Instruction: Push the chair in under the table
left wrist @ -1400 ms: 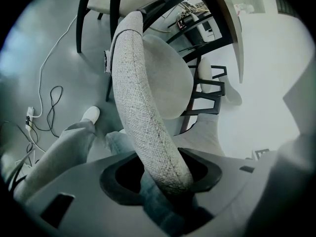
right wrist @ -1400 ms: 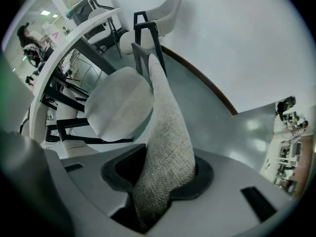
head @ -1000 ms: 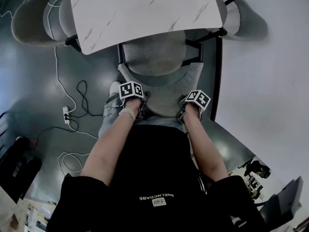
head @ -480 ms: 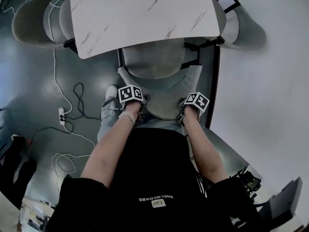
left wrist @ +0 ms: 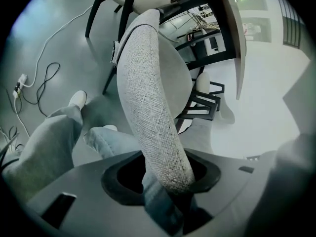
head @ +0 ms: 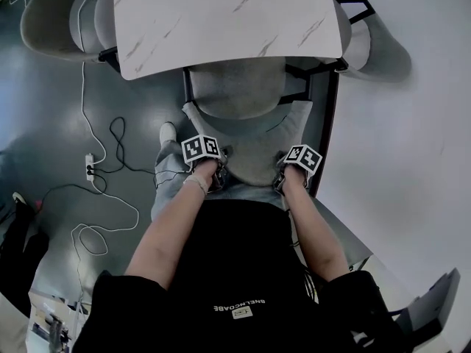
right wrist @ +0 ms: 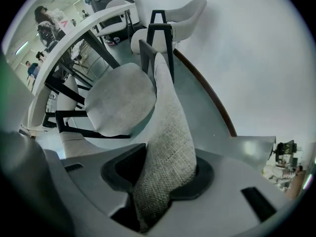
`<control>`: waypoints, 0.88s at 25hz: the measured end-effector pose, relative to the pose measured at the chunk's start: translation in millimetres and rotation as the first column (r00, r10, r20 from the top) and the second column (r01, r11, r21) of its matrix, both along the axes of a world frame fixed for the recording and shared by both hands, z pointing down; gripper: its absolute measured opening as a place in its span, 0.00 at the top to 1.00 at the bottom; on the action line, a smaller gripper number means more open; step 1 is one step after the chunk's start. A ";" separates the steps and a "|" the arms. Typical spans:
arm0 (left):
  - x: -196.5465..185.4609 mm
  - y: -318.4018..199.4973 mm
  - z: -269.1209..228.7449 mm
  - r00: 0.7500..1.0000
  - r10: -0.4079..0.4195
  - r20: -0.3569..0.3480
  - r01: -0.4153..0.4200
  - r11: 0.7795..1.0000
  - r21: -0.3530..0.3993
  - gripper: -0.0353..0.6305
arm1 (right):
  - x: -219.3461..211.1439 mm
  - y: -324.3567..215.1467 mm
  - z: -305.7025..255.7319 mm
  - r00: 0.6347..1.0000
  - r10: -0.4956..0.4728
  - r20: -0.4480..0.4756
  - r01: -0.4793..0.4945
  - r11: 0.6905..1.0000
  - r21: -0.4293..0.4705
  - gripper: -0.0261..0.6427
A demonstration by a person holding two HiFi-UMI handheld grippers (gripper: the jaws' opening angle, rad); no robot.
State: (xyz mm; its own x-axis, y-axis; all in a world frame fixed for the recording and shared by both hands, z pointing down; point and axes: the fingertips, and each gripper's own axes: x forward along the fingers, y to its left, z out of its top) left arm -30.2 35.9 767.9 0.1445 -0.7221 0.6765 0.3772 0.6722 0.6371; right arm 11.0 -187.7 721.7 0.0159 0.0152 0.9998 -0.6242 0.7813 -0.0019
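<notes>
A grey fabric chair (head: 237,94) stands with its seat partly under the white marble-look table (head: 221,13). Its curved backrest (head: 254,153) faces me. My left gripper (head: 213,170) holds the backrest's left end, and its jaws have just been closing on the padded edge (left wrist: 148,107), which runs between them. My right gripper (head: 284,178) is shut on the backrest's right end (right wrist: 170,132). In the left gripper view (left wrist: 165,177) and the right gripper view (right wrist: 158,176) the fabric fills the space between the jaws.
Two more grey chairs stand at the table's far left (head: 55,20) and far right (head: 375,43). Cables (head: 110,145) and a power strip (head: 89,166) lie on the dark floor to the left. A white wall (head: 412,160) runs along the right. My legs (head: 173,179) are behind the chair.
Both grippers and the backrest have shifted a little toward the table. The hold on the backrest looks the same.
</notes>
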 end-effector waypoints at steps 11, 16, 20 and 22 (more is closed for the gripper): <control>22.9 -10.8 1.2 0.999 -0.022 -0.035 0.024 0.998 0.056 0.64 | -4.8 -9.8 -0.3 0.995 -0.099 0.001 0.099 0.995 0.005 0.73; 18.6 -21.1 1.1 1.000 0.003 -0.024 -0.002 0.998 0.061 0.63 | -12.5 -19.6 0.5 0.995 -0.104 -0.006 0.104 0.995 0.002 0.73; 13.9 -29.0 0.3 1.000 0.003 -0.021 -0.001 0.998 0.065 0.62 | -19.1 -28.3 1.4 0.994 -0.108 -0.009 0.108 0.994 0.003 0.71; 11.5 -31.9 0.7 1.000 0.007 -0.021 -0.006 0.998 0.061 0.62 | -20.3 -31.2 2.8 0.994 -0.104 -0.014 0.104 0.995 0.002 0.70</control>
